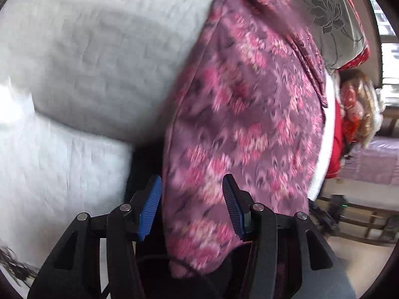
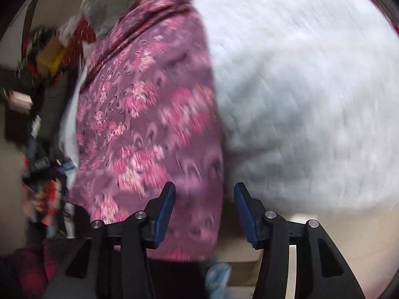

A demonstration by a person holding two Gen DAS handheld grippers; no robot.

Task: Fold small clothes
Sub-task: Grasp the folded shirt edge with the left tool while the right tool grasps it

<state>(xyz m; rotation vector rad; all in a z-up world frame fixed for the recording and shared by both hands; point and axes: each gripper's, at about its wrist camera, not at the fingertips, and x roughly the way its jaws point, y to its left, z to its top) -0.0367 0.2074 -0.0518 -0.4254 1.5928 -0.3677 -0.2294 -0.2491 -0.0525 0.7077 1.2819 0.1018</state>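
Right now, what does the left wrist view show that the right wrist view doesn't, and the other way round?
Only the left wrist view: the left gripper, open, a grey flower-print cloth and a window at the right edge. Only the right wrist view: the right gripper, open, and a light blue crumpled item below it. Both: the pink patterned cloth lying beside the white sheet, all blurred.

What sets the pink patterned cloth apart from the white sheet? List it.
The pink patterned cloth is purple-pink with a floral print; the white sheet is plain. The cloth forms a narrow draped band with folds near its top; the sheet spreads wide and flatter. Both are soft fabrics lying side by side, both blurred.
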